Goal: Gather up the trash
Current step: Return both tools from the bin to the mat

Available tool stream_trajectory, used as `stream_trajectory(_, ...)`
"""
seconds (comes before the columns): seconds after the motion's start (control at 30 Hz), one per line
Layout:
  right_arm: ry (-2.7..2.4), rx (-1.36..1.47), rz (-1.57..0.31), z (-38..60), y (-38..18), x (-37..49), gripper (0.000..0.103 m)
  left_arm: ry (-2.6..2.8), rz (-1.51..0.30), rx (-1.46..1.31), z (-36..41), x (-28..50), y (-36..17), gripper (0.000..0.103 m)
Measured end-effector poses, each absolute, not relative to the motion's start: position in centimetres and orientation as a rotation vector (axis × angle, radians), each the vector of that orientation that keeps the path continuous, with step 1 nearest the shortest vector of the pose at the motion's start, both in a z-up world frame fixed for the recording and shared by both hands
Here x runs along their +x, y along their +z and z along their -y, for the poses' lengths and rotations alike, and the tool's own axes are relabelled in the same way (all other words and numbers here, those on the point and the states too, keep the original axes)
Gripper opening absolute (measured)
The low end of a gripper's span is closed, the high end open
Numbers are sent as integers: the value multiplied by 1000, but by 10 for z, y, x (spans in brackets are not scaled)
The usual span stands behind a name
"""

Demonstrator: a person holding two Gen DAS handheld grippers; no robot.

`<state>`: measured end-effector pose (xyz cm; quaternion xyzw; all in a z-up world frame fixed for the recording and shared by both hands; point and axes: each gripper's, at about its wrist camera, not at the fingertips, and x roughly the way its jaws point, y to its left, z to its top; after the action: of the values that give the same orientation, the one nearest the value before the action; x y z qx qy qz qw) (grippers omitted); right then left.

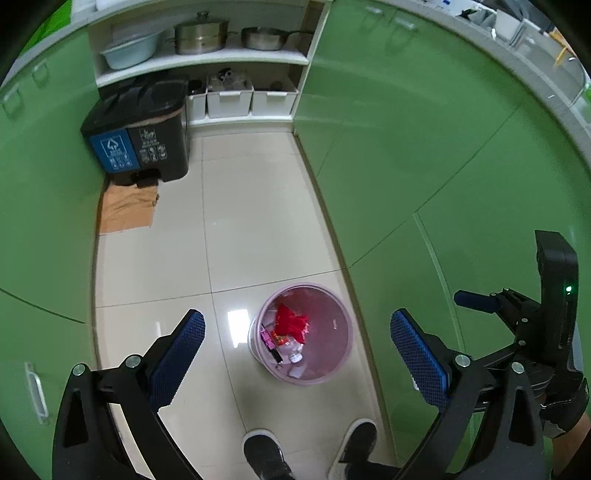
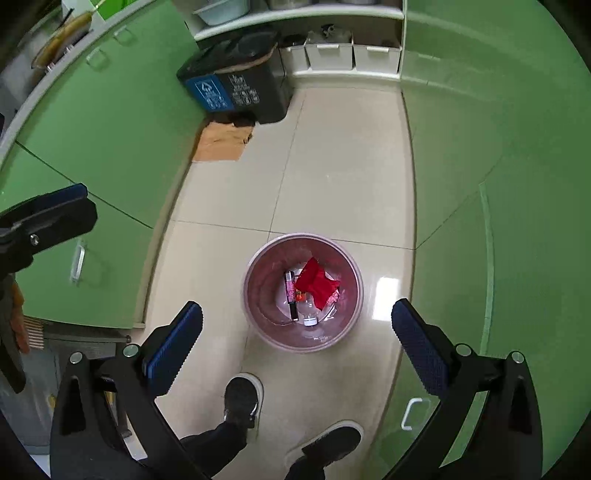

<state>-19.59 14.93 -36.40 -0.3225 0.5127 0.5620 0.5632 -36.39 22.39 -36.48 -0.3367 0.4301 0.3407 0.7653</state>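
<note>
A small pink waste bin [image 1: 334, 354] [image 2: 266, 332] stands on the tiled floor below both grippers. Inside lie a crumpled red wrapper [image 1: 291, 321] [image 2: 314, 284], a dark stick-shaped packet [image 2: 291, 293] and clear plastic scraps. My left gripper [image 1: 297, 345] hangs high above the bin, open, with nothing between its blue pads. My right gripper [image 2: 295, 325] is also open and empty over the bin. It shows at the right edge of the left wrist view as dark fingers [image 1: 476, 301]. The left one appears at the left edge of the right wrist view [image 2: 55, 206].
Green cabinets [image 1: 424, 155] line both sides of the narrow floor. A black two-part pedal bin [image 1: 140, 136] [image 2: 236, 85] stands at the far end beside cardboard [image 1: 127, 206]. White shelves hold pots [image 1: 201, 33] and white crates [image 1: 229, 98]. A person's two dark shoes [image 1: 266, 454] [image 2: 240, 402] are below.
</note>
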Motion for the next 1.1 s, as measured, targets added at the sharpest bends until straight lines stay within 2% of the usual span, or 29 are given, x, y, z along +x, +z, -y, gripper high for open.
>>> stream_trajectory(0.37, 1282, -607, -1140, -101, -127, -168, 100, 658, -945, -653, -183, -341, -163, 97)
stream_trajectory(0.5, 1228, -537, -1097, -69, -60, -140, 100, 606, -921, -589, -168, -316, -104, 97)
stream_trajectory(0.77, 1042, -415, -1044, 12, 0, -70, 100, 421, -898, -445, -122, -228, -42, 97)
stream_trajectory(1.1, 873, -335, -1009, 122, 22, 18, 100, 261, -899, -349, -49, -124, -23, 97)
